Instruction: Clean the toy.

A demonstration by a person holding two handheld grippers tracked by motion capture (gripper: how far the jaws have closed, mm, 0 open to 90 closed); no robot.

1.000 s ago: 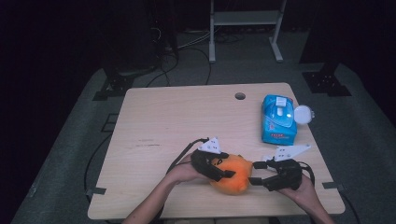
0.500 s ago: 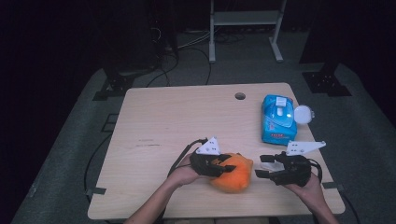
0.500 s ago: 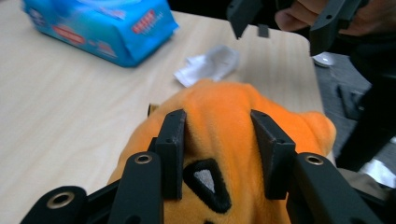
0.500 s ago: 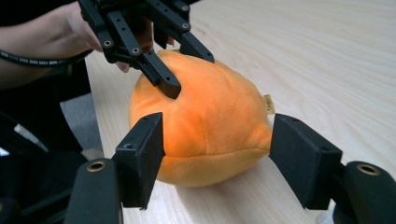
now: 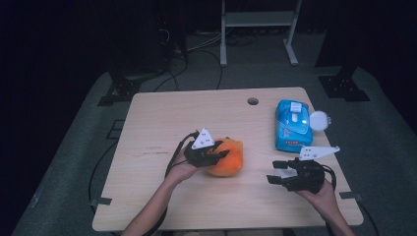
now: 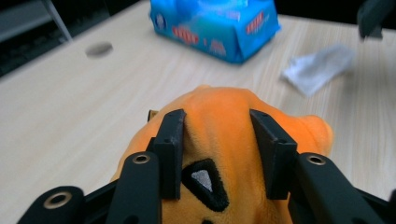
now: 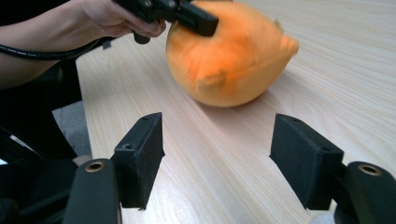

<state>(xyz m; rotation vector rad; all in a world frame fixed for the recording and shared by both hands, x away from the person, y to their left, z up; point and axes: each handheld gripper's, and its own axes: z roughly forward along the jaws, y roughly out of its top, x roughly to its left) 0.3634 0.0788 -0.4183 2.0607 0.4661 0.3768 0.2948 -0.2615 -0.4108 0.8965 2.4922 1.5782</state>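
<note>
Desk, rectangular, pale wood-grain top, round cable hole near far edge.
Lying directly on it:
- round orange plush toy, soft fabric, near the middle, toward the near side;
- blue plastic pack of wet wipes, white flip lid, at far right;
- round white plastic lid, just beside the pack, at right edge;
- crumpled white wipe, between toy and pack, as seen in left gripper view.
</note>
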